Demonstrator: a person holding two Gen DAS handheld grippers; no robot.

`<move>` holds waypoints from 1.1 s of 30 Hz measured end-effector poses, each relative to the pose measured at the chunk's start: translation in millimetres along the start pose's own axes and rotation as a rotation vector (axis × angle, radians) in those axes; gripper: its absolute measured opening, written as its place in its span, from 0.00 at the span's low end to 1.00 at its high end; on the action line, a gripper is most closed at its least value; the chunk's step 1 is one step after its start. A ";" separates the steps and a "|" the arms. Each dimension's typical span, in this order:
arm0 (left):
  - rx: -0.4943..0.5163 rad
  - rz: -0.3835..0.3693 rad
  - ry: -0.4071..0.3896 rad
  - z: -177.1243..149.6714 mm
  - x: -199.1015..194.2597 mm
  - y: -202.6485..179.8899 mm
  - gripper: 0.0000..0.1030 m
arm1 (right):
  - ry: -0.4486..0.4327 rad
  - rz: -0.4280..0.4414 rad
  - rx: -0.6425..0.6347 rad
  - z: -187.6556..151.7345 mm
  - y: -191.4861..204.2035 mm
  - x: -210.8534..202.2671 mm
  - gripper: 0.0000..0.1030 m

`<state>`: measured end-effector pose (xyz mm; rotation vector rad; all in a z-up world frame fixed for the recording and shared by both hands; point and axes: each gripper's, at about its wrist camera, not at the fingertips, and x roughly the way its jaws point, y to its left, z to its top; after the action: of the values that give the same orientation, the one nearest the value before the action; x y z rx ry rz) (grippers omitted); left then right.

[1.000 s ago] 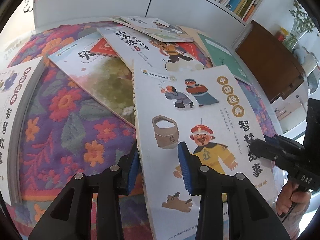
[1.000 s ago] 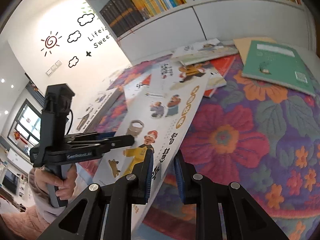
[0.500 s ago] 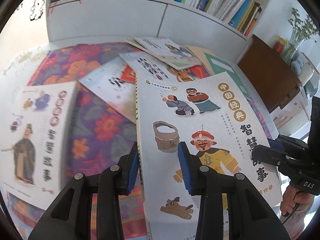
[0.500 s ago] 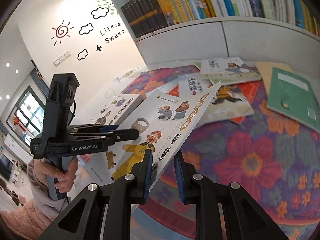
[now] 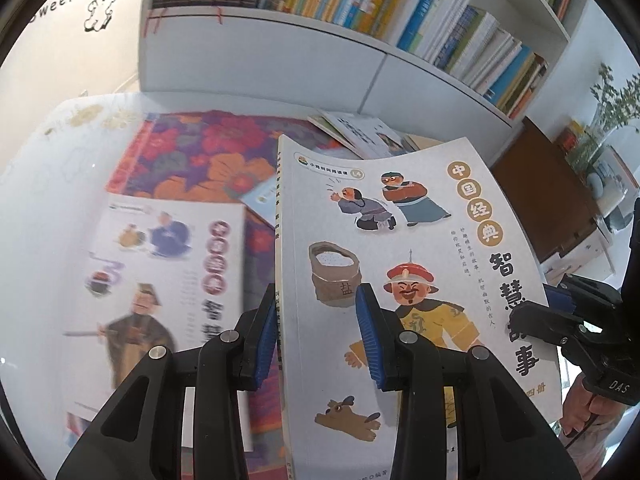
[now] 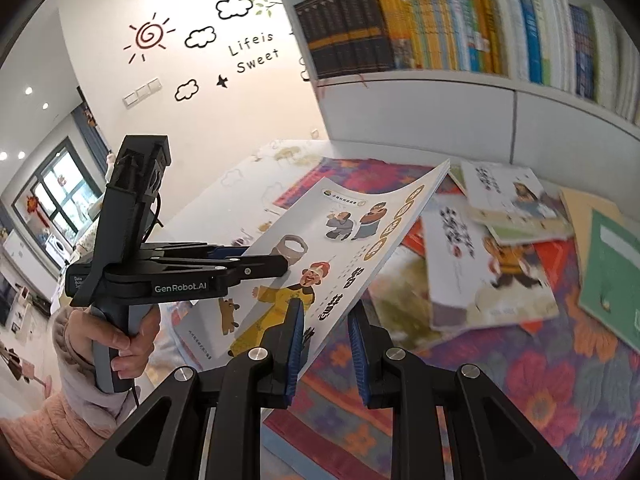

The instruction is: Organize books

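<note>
A thin picture book with a cartoon man in a yellow robe on its white cover hangs in the air above the table, its far end curling up. My left gripper is shut on its spine edge, blue pads above and below. My right gripper is shut on the opposite long edge; it also shows as a black clamp, the right gripper, at the book's right side. A hand in a pale sleeve carries the left gripper.
A similar white book lies flat below left. Several loose books and a green notebook lie on the floral cloth. A full bookshelf stands behind, a brown cabinet to the right.
Both grippers have lifted the book off the pile and carried it left, towards the similar white book. The shelf now fills more of both views.
</note>
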<state>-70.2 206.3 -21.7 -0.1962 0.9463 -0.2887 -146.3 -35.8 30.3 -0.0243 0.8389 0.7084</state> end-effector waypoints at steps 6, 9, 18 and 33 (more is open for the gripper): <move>-0.018 0.043 -0.011 5.4 -18.2 28.9 0.34 | 0.004 0.033 -0.020 19.4 20.7 20.6 0.21; -0.033 0.064 -0.012 7.5 -25.0 46.1 0.34 | 0.006 0.059 -0.028 27.6 30.8 34.6 0.21; -0.101 0.037 0.011 13.7 -32.2 105.9 0.33 | 0.031 0.100 -0.064 43.2 60.0 79.8 0.21; -0.143 0.085 0.122 -7.3 3.0 162.7 0.33 | 0.129 0.050 -0.054 23.9 85.7 166.8 0.21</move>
<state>-49.0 358.7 -75.3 -0.2708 1.0939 -0.1554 -104.2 131.6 -46.8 -0.0991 0.9465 0.7831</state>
